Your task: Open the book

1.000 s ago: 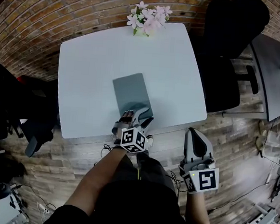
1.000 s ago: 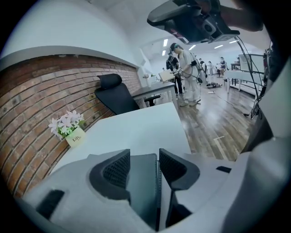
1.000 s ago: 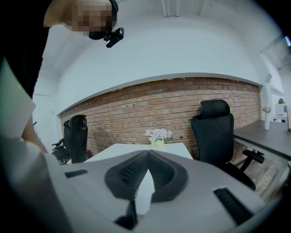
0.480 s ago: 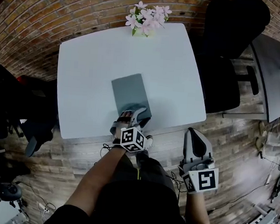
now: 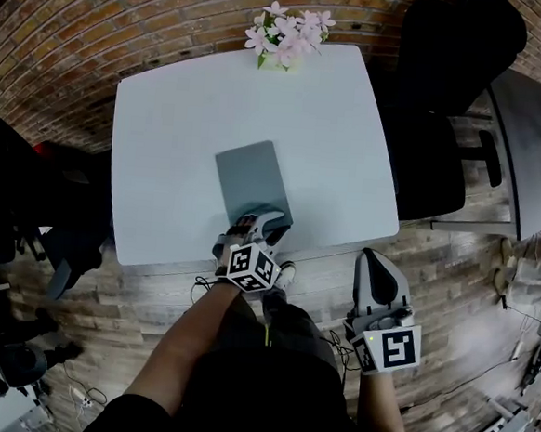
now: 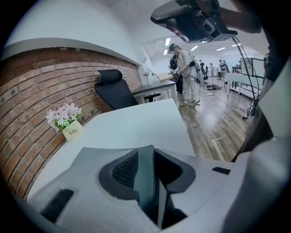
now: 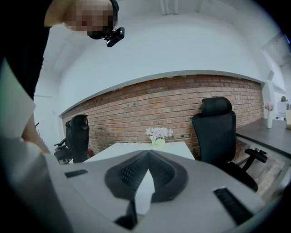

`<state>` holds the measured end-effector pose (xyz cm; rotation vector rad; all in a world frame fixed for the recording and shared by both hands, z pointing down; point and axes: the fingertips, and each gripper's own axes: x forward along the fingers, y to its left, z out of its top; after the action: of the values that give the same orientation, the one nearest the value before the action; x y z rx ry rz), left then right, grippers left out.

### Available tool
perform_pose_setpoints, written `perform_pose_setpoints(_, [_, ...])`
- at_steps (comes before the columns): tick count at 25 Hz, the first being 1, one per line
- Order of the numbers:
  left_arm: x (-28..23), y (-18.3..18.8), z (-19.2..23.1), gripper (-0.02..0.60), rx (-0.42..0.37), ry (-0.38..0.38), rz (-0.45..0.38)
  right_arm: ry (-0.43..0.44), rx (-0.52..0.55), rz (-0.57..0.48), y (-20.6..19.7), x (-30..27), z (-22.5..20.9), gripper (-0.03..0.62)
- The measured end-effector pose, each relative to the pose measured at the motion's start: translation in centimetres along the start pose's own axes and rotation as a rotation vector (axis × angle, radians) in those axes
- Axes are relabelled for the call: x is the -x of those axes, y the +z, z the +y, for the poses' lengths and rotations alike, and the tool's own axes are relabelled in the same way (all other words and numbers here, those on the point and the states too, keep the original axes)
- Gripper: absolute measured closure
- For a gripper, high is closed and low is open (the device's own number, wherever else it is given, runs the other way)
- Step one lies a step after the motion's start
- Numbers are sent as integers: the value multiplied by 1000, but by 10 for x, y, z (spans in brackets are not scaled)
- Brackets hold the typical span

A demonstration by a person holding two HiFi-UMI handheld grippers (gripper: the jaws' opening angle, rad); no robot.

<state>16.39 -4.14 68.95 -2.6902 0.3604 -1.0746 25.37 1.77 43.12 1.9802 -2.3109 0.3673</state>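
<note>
- Book (image 5: 250,176): near edge pinched in left tongs (image 5: 268,218), whose jaws have just been closing on it.
- Risk: whole book may lift, not just its cover.
- Right tongs (image 5: 379,261): tips together, holding nothing.

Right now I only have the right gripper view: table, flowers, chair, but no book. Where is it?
Observer: The book lies flat on the white table, towards the front edge, with its cover down.
Operator: Is the left claw anywhere near it?
Observer: Yes. The left claw is at the book's near edge. Its jaws have just been closing, and the left gripper view shows that edge between them.
Operator: And where does my right claw sit relative to all that?
Observer: The right claw is off the table, over the wooden floor, to the right of the book and nearer the person.
</note>
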Motion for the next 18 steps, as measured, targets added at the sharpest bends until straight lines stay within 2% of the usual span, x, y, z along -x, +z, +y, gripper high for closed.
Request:
perform_pose_setpoints(4, [0, 2, 9, 504, 84, -21, -37, -3, 7, -1, 2, -3, -1, 583])
perform_pose_setpoints(9, [2, 1, 15, 532, 183, -66, -97, 5, 15, -8, 6, -11, 2, 583])
perform_pose_setpoints(13, [13, 8, 22, 538, 297, -53, -162, 9, 8, 8, 4, -14, 5, 583])
perform_pose_setpoints(18, [29, 16, 32, 541, 367, -19, -218, 32, 33, 17, 7, -21, 13, 583])
